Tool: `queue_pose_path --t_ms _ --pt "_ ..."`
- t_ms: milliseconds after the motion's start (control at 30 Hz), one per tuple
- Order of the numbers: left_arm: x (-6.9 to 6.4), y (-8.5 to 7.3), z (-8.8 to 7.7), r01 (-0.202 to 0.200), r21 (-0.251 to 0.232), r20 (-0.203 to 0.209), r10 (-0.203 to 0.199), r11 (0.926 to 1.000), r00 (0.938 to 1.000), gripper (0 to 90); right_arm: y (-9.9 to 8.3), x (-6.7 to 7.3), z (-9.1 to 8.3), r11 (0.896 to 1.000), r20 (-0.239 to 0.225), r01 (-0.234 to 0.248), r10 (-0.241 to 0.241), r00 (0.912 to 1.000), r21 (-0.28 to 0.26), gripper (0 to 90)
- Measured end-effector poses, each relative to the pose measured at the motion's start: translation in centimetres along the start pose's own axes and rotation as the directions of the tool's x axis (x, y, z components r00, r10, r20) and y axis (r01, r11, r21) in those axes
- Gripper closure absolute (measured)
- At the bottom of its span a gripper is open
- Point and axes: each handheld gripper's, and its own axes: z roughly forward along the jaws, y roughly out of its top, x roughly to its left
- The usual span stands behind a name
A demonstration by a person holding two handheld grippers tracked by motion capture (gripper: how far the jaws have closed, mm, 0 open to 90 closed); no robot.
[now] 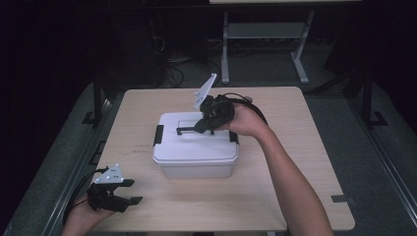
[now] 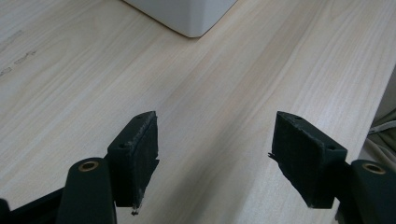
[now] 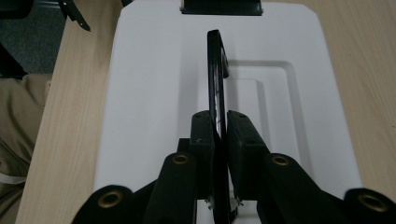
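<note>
Right gripper [image 1: 196, 129] clenched on the raised black handle [image 3: 215, 70] of the white box lid [image 3: 149, 93], both pads pressed against the handle's sides. Left gripper [image 1: 130, 191] released, jaws wide apart over bare wood at the near left corner of the table [image 1: 295, 147], well apart from the box. White lidded box [image 1: 194, 164] sits at table centre. Black latch [image 1: 158, 134] on its left end lies down against the lid; a second latch [image 3: 221, 6] shows at the far lid edge in the right gripper view.
</note>
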Motion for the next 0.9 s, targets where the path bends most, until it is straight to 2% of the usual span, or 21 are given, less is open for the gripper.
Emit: queue_pose_path --t_ms 367,900 --pt "-0.1 0.1 0.1 -0.003 0.002 0.0 0.003 1.0 1.0 31.1 -0.2 0.8 -1.0 0.999 0.013 -0.011 0.012 0.9998 -0.031 76.6" --pt "-0.3 0.2 0.1 -0.007 -0.007 0.003 0.007 0.9999 1.0 31.1 -1.2 1.5 -3.1 0.999 0.042 -0.037 0.039 0.9984 -0.039 72.5"
